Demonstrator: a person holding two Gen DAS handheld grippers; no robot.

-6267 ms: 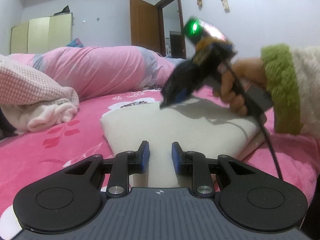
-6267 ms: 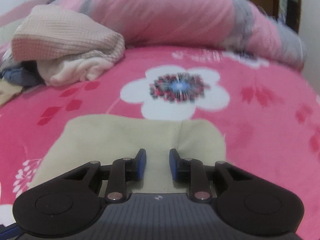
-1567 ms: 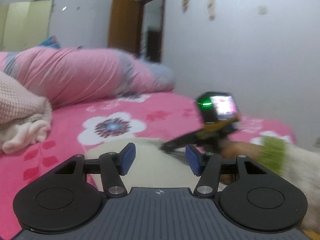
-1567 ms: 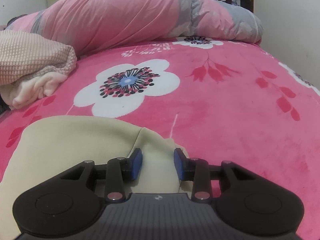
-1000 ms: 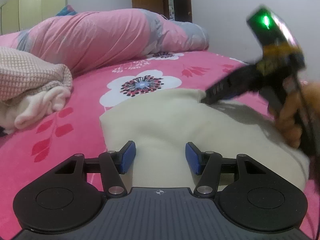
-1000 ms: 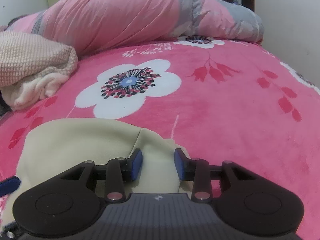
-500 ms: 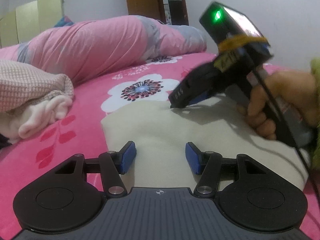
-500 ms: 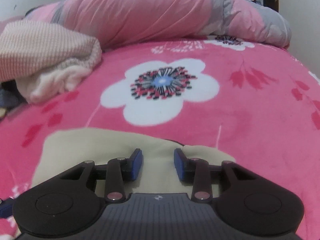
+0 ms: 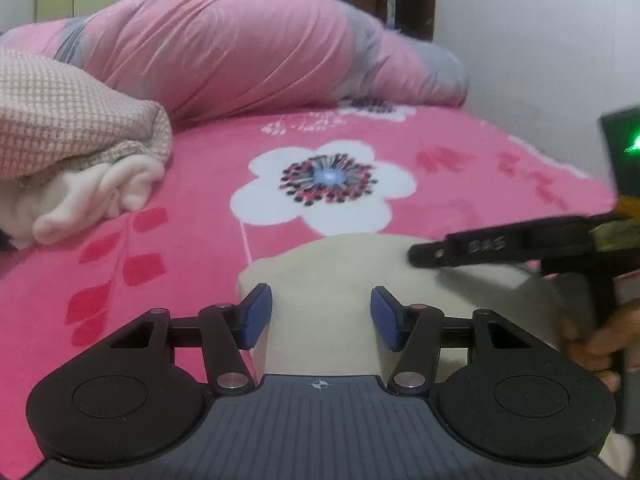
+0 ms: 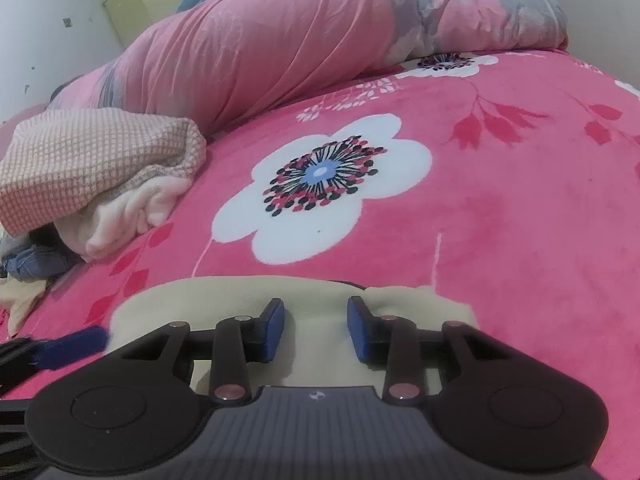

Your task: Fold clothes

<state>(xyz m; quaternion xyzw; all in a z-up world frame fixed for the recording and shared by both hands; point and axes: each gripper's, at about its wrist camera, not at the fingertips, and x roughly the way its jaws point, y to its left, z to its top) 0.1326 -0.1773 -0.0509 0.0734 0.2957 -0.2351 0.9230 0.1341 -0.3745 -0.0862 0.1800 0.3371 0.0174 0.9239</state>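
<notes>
One cream garment (image 9: 332, 276) — two grippers (image 9: 321, 316), jaws apart.

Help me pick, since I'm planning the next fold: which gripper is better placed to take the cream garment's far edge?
Probably the right gripper: its open fingers sit just short of the cream garment's far edge. The left gripper hovers open over the near left corner.

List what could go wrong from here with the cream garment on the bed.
1. Both grippers, left gripper and right gripper, hover open over the cream garment; closing too shallow may catch only the top layer and undo the fold.
2. The right gripper reaches across just ahead of the left one, so they could bump.
3. The fuzzy pink blanket might get pinched along with the garment's edge.
</notes>
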